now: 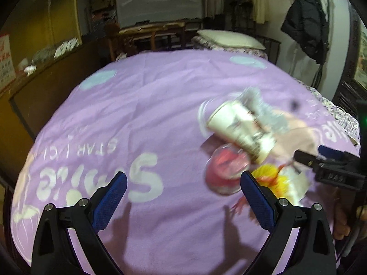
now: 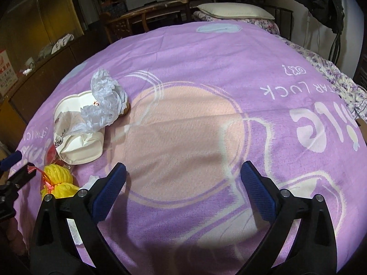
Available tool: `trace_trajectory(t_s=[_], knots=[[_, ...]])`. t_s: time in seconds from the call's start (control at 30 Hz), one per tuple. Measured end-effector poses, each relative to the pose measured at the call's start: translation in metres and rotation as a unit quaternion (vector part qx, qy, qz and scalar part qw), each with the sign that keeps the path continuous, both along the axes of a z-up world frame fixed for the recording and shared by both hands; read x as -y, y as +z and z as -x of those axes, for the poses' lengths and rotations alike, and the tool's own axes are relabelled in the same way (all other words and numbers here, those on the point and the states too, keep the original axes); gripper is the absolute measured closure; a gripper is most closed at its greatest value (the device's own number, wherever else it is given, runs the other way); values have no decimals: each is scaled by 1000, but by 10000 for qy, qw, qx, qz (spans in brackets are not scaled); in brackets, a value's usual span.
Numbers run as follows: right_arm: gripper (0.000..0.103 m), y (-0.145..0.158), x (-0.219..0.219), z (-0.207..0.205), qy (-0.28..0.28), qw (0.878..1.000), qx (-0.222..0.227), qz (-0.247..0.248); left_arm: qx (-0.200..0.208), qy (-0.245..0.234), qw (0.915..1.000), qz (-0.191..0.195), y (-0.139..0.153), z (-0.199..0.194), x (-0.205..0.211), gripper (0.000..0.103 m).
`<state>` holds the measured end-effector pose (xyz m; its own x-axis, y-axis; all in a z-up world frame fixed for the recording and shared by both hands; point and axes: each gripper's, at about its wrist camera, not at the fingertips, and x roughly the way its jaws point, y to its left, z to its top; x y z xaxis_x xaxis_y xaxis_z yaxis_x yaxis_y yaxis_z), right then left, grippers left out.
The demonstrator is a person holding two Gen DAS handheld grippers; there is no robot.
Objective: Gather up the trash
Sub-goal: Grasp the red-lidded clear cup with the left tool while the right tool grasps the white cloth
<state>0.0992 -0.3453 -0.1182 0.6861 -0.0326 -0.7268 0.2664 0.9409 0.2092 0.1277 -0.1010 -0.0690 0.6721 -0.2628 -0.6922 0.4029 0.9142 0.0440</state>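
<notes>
A heap of trash lies on the purple blanket (image 1: 149, 119): a crushed white paper cup (image 1: 238, 130) (image 2: 78, 133), crumpled clear plastic (image 1: 261, 107) (image 2: 105, 100), a red-tinted clear lid (image 1: 223, 171), a yellow mesh net (image 1: 268, 176) (image 2: 58, 178) and white paper (image 1: 296, 183). My left gripper (image 1: 183, 183) is open over bare blanket, the heap just ahead of its right finger. My right gripper (image 2: 183, 178) (image 1: 312, 153) is open and holds nothing, with the heap to its left. The left gripper (image 2: 17, 166) shows at that view's left edge. The left wrist view is blurred.
The blanket (image 2: 206, 80) covers a bed with a pillow (image 2: 234, 11) at its head. A wooden chair (image 2: 142, 13) and a low cabinet (image 2: 45, 68) stand along the far left. A dark jacket (image 1: 307, 23) hangs at the right.
</notes>
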Motion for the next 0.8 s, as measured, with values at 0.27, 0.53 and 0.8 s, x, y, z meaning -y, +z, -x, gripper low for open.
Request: trace_trajectory(t_s=[0.27, 0.53, 0.8], knots=[[7, 1, 14, 7, -96, 9986, 290, -439, -269, -449, 9986, 22, -1, -20, 45, 6], [7, 1, 21, 9, -102, 9968, 410, -681, -221, 387, 9987, -239, -22, -36, 5, 5], [7, 1, 22, 10, -93, 9964, 451, -706, -395, -192, 9990, -83, -23, -29, 11, 6]])
